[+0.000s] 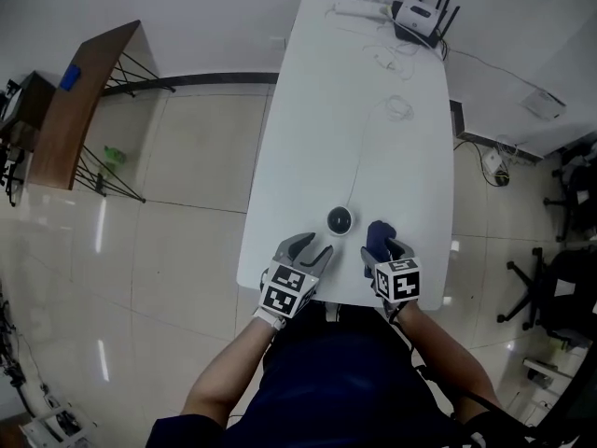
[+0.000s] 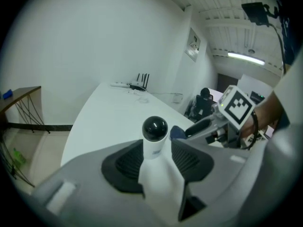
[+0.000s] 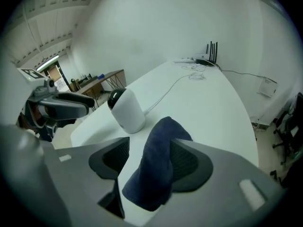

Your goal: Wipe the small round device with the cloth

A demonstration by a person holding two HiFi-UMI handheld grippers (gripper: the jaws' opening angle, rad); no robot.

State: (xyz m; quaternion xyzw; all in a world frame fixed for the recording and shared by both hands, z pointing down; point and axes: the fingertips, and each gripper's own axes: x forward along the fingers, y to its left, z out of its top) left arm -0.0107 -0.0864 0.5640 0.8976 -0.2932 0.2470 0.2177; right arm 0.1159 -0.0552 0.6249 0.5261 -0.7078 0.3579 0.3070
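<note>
The small round device (image 1: 340, 220), white with a black dome top, stands near the front edge of the white table (image 1: 308, 138). My left gripper (image 1: 312, 250) is open just before it. In the left gripper view the device (image 2: 155, 131) stands in line with the gap between the jaws, and neither pad presses on it. A dark blue cloth (image 1: 378, 239) lies to the right of the device. My right gripper (image 1: 384, 255) is open around the cloth (image 3: 158, 160), which leans against the right pad while the left pad stands apart. The device (image 3: 126, 110) shows beyond the cloth.
A thin white cable (image 1: 359, 157) runs from the device to the table's far end, where a black-antenna router (image 1: 422, 17) and a white power strip (image 1: 359, 7) sit. A wooden side table (image 1: 84, 101) stands on the floor at left, office chairs (image 1: 550, 287) at right.
</note>
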